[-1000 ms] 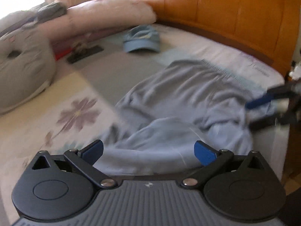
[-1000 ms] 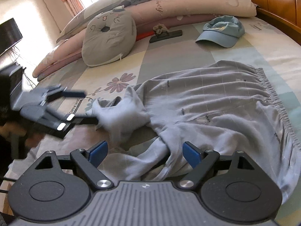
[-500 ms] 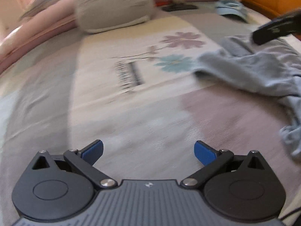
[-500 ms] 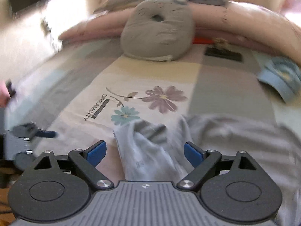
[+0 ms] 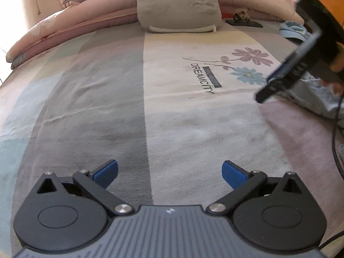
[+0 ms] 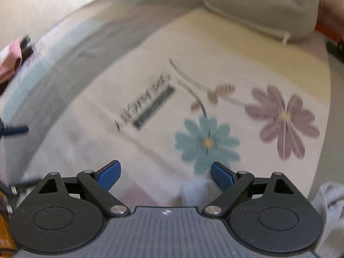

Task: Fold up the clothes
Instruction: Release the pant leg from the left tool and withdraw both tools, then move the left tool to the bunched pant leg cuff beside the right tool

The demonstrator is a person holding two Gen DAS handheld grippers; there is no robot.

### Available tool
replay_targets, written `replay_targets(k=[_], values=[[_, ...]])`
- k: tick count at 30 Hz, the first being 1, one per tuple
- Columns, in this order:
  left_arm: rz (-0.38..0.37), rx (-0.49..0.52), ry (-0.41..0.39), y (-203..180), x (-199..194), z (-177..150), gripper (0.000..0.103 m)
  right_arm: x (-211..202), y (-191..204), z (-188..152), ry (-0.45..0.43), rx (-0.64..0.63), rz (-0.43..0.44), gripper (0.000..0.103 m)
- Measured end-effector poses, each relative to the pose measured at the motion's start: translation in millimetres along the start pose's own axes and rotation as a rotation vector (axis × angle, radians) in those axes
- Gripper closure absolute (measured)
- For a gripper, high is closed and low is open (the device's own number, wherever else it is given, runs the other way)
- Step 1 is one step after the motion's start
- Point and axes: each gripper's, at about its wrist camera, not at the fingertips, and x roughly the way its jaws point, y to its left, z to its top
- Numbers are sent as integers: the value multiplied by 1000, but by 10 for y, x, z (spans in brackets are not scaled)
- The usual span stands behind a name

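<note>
Swung away from the grey-blue garment (image 5: 316, 96) since a second ago, both grippers, off toward the bed's bare left part. Left gripper (image 5: 169, 172) spread wide, empty, hovering over the striped bedspread (image 5: 96, 99). Further back, near the head edge, a grey cushion (image 5: 178, 6) against pink pillows (image 5: 71, 21). Right gripper (image 6: 164, 172) likewise spread, gripping nothing, above the printed flowers (image 6: 206, 144). Garment crumpled at the bed's right edge, just behind the right gripper; blue cap (image 5: 292, 30) beyond.
</note>
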Motion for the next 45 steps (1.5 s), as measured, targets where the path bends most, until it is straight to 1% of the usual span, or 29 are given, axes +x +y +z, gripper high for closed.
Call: replay_targets(k=[3, 5, 7, 9, 12, 16, 20, 23, 26, 28, 30, 32, 34, 36, 38, 41, 45], values=[[-20, 5, -12, -37, 25, 26, 1, -222, -37, -227, 16, 23, 1, 9], [-36, 11, -20, -81, 47, 54, 1, -407, -62, -418, 19, 36, -10, 7], [-61, 26, -25, -176, 81, 105, 1, -558, -87, -604, 23, 57, -28, 7], [-86, 45, -30, -278, 114, 163, 1, -672, -122, -778, 20, 84, -27, 6], [-119, 91, -39, -488, 159, 273, 1, -801, -166, -1007, -6, 123, -30, 6], [-184, 138, -42, -797, 233, 402, 1, -939, -206, -1226, -51, 167, -15, 6], [-238, 187, -26, -1151, 361, 492, 1, -1079, -276, -1340, -102, 212, 21, 6], [-292, 187, -6, -1348, 486, 503, 1, -1112, -346, -1435, -119, 225, 48, 5], [-286, 167, -23, -1441, 586, 465, 1, -1143, -425, -1512, -141, 250, 77, 5], [-279, 171, -35, -1457, 604, 465, 1, -1193, -456, -1544, -161, 264, 87, 6], [-280, 161, -23, -1446, 621, 492, 1, -1255, -456, -1579, -184, 271, 88, 6], [-273, 165, 7, -1465, 621, 545, 1, -1318, -451, -1612, -209, 276, 88, 5], [-266, 148, 42, -1486, 617, 609, 1, -1385, -463, -1655, -235, 291, 85, 5], [-291, 136, 57, -1498, 601, 670, 1, -1452, -475, -1699, -262, 307, 83, 5], [-346, 131, 43, -1515, 555, 734, 1, -1518, -486, -1743, -288, 322, 80, 5], [-389, 168, 10, -1626, 528, 836, 1, -1618, -504, -1808, -327, 346, 77, 4], [-521, 195, -14, -1769, 697, 1046, 1, -1751, -527, -1895, -380, 377, 72, 4]])
